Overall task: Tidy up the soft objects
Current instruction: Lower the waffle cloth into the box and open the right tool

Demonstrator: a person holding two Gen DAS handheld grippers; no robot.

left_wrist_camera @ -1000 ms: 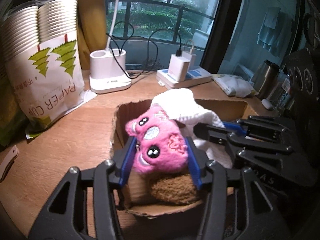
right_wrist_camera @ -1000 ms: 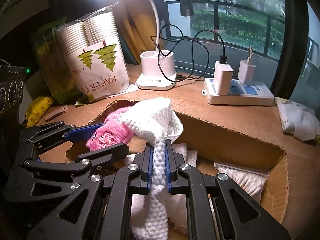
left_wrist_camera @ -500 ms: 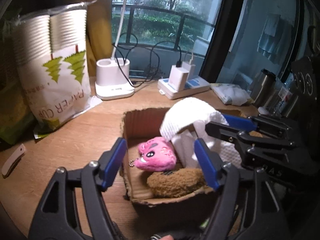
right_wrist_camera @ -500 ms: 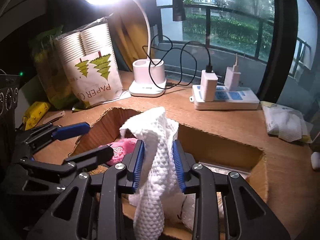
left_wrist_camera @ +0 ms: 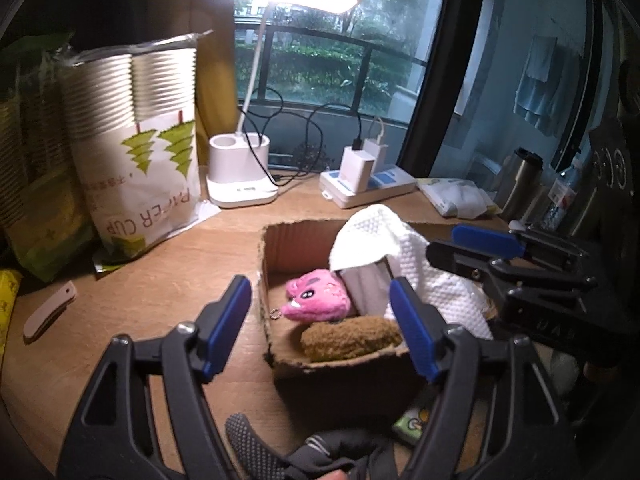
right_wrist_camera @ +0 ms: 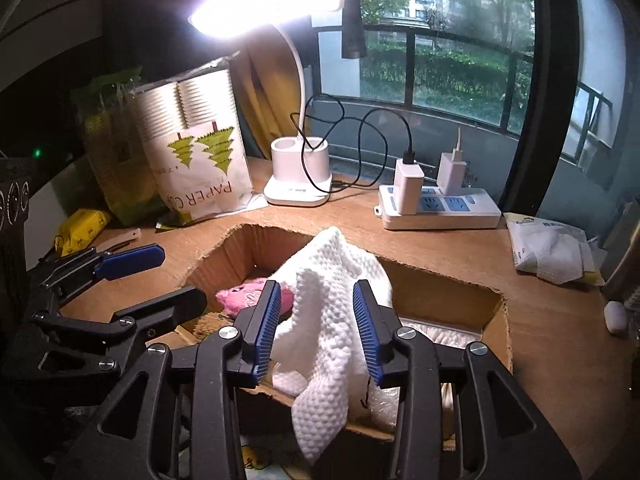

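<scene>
Cardboard box (left_wrist_camera: 276, 248) on the desk holds the white knitted cloth (right_wrist_camera: 336, 304), heaped against its far wall, and the pink plush toy (left_wrist_camera: 318, 296) near its left wall. Right gripper (right_wrist_camera: 316, 328) has just been opening: it clamped the cloth a second ago, and the cloth now stands loose between its pads. Left gripper (left_wrist_camera: 320, 328), released, has dropped the toy. Only the left view shows the brown plush (left_wrist_camera: 348, 338).

The left gripper (left_wrist_camera: 320, 320) stands with its blue pads wide apart and nothing between them, above the near end of a cardboard box (left_wrist_camera: 280, 240) on the wooden desk (left_wrist_camera: 168, 280). Inside, a pink plush toy (left_wrist_camera: 318, 296) lies against a brown plush (left_wrist_camera: 350, 336) at its 5 o'clock, with a white knitted cloth (left_wrist_camera: 384, 236) draped at its 2 o'clock. The right gripper (left_wrist_camera: 472, 248) reaches in at 3 o'clock; a lit desk lamp (left_wrist_camera: 244, 176) stands at 12 and a paper cup pack (left_wrist_camera: 136, 152) at 10.
</scene>
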